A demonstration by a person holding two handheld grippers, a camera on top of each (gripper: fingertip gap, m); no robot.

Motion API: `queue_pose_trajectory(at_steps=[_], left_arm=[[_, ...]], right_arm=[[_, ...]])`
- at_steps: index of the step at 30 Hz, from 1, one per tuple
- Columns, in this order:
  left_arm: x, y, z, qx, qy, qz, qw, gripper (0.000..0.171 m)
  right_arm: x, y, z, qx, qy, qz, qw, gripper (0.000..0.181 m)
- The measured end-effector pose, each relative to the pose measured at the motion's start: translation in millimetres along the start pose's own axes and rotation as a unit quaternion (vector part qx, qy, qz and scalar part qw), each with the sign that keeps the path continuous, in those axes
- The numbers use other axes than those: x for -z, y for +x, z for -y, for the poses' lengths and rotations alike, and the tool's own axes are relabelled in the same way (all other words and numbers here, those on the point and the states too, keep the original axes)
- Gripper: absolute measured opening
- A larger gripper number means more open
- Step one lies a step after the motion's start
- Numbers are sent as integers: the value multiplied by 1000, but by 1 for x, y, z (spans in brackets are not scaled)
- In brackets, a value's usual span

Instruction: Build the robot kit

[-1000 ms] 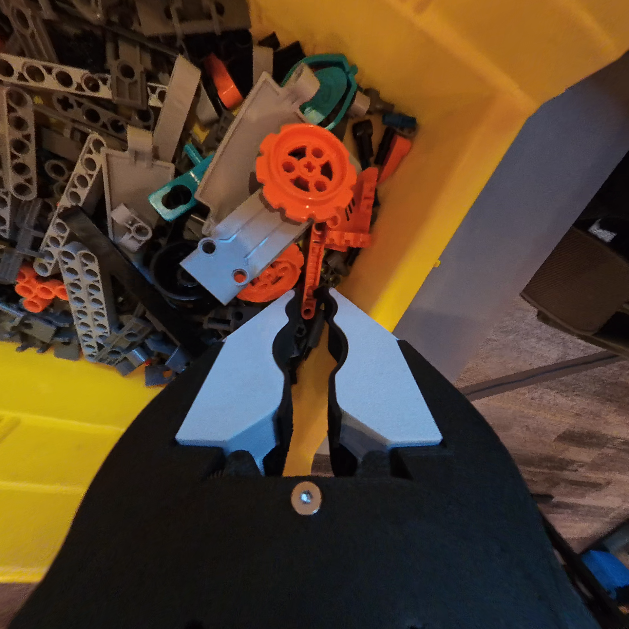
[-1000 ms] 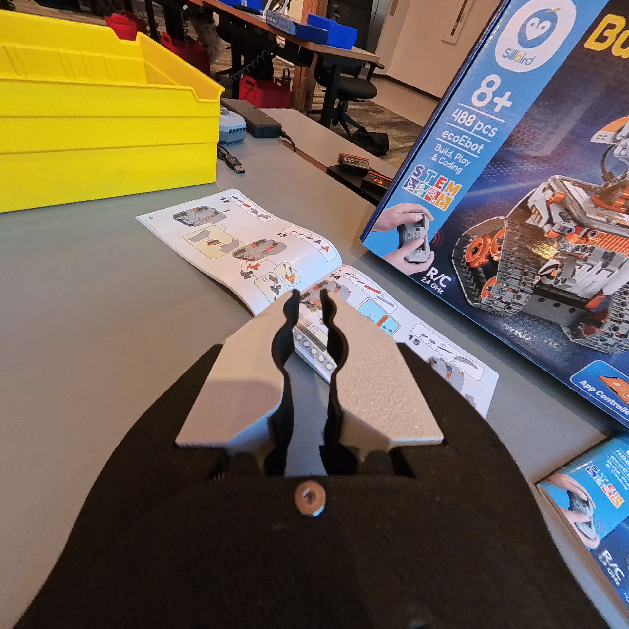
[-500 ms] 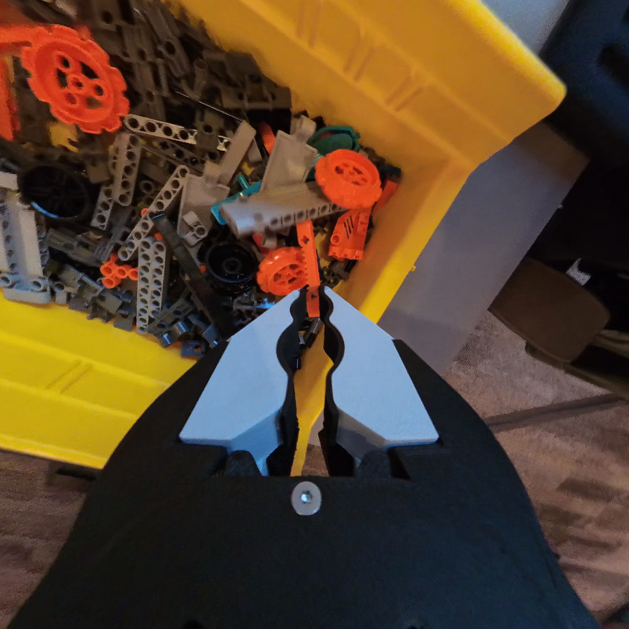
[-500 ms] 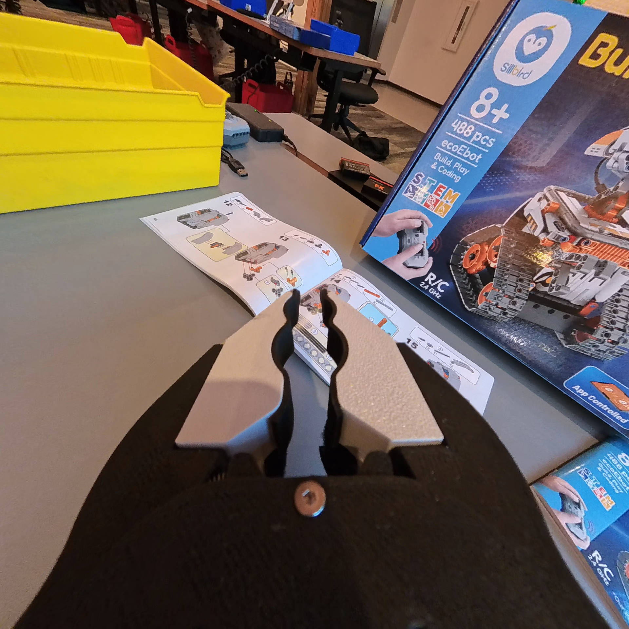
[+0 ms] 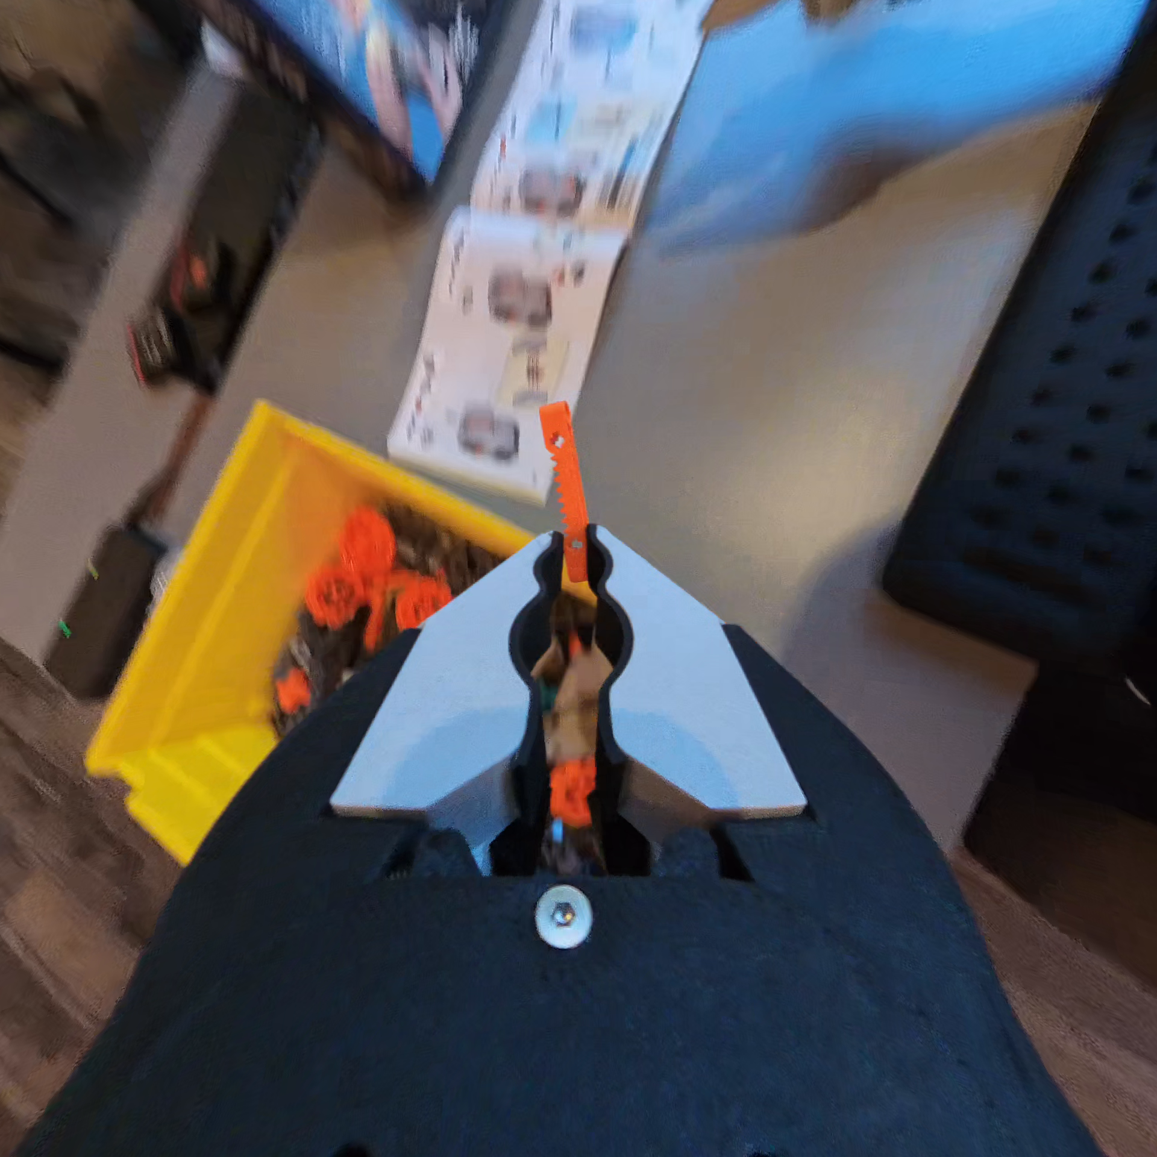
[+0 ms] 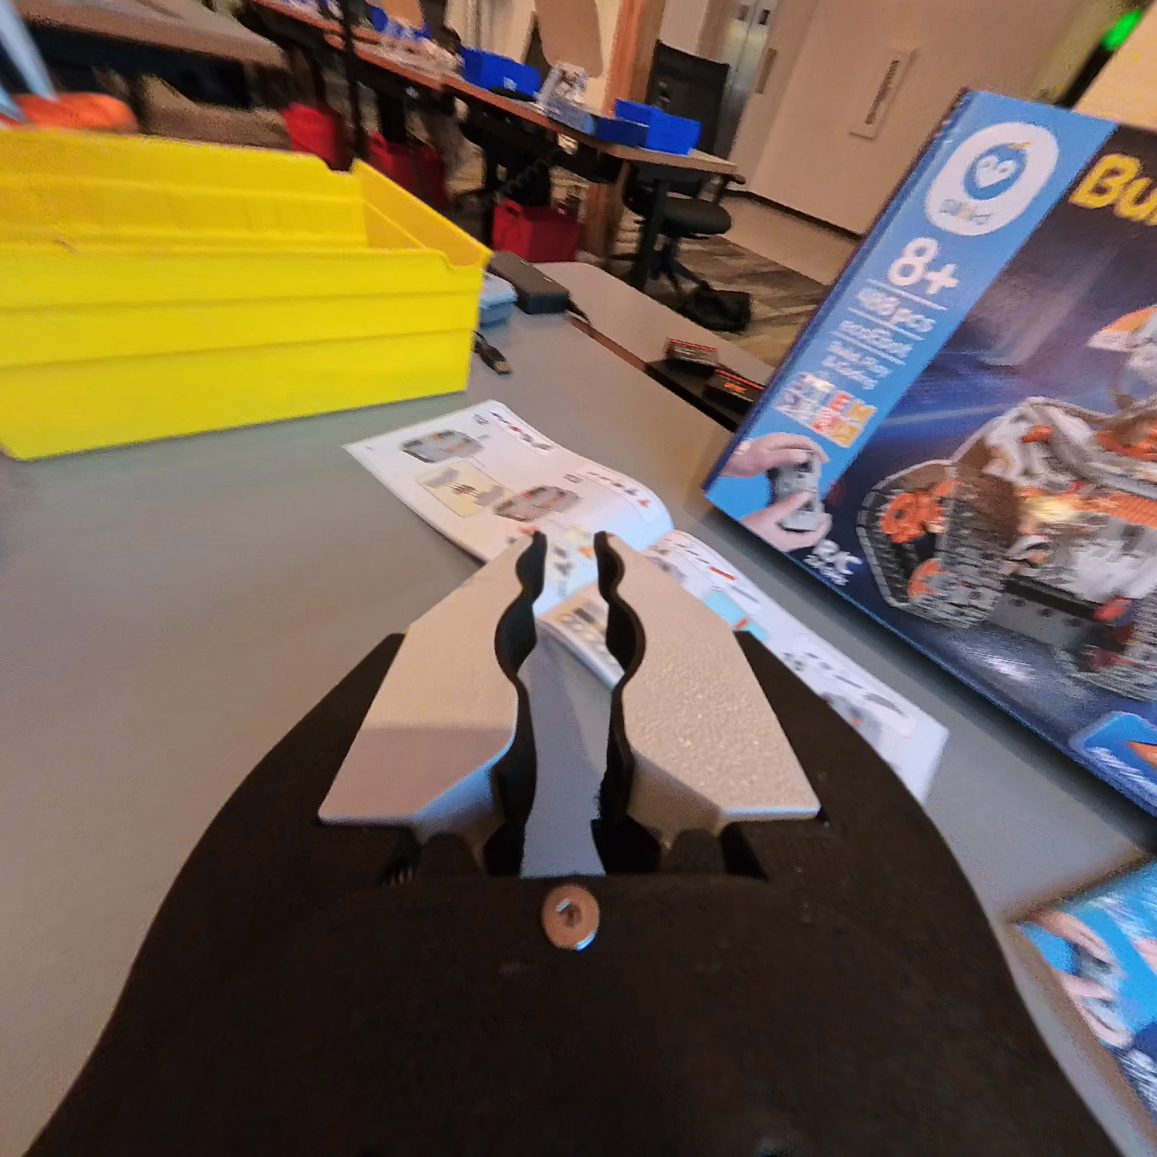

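- We see the left gripper (image 5: 575, 543) pinched on the lower end of an orange toothed strip (image 5: 566, 485); the strip stands nearly upright past the tips, lifted above the yellow bin (image 5: 206, 626).
- The right gripper (image 6: 568, 546) hangs low over the grey table (image 6: 188, 595), tilted slightly down, its jaws a narrow gap apart with nothing between them, tips over the near edge of the open instruction booklet (image 6: 501, 476).
- The large blue toy box (image 6: 977, 401) stands propped just right of the booklet. It carries a logo, printed text and a picture of a tracked robot; we do not repeat the wording.
- Only the right wrist view shows the box clearly, plus a second blue box (image 6: 1102, 977) at the near right edge and far tables with small blue bins (image 6: 657, 128).
- Only the left wrist view looks down into the yellow bin, with its blurred orange gear wheels (image 5: 369, 576) among dark pieces; booklet and box there are smeared by motion.
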State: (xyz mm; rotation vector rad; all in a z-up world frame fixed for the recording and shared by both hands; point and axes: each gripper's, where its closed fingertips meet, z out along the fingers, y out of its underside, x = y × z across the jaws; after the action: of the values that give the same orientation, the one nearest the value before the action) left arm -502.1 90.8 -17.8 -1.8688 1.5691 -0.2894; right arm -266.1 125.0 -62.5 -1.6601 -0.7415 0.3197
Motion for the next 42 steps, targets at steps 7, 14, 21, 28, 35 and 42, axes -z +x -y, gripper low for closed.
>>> queue_pose_trajectory(at_steps=[7,14,21,28,35,42], left_arm=[[-77,49,81,-173,83,93,977,3],[-131,75,103,-343,27,186,920,3],[-151,84,116,-434,9,262,862,4],[-157,94,124,-439,22,255,861,4],[-160,107,124,-182,113,95,972,30],[-160,86,127,75,180,-55,979,30]], right_arm=[[47,-44,14,-233,7,213,949,34],[60,-38,-3,-95,-65,184,976,38],[42,-42,2,-385,-65,311,866,37],[37,-56,-17,-373,-108,354,851,6],[42,-32,-49,-192,-129,280,932,6],[34,-26,-94,-83,-184,275,940,6]])
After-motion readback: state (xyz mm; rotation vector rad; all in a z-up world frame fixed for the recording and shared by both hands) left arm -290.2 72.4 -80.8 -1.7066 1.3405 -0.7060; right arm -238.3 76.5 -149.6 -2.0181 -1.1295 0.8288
